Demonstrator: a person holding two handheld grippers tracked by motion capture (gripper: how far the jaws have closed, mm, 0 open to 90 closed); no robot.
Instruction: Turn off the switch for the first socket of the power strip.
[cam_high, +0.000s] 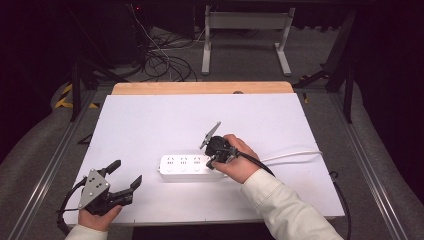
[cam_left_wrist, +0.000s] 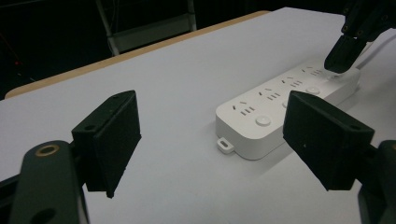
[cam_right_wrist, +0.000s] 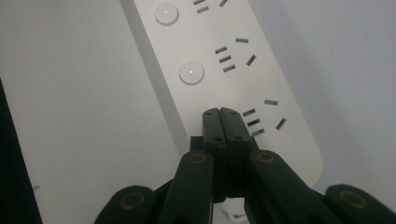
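I have the right gripper (cam_high: 216, 159) with fingers pressed together, tips down on the right end of the white power strip (cam_high: 186, 167), mid-worktop (cam_high: 150, 120). My left gripper (cam_high: 125, 176) sits near left, fingers spread, holding nothing. All sockets empty.

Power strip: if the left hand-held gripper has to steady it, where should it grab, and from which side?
Grip the power strip at its free left end, from above, jaws across the short width. It lies flat; the shut right hand-held gripper is at its right end, and the open left hand-held gripper is nearest the left.
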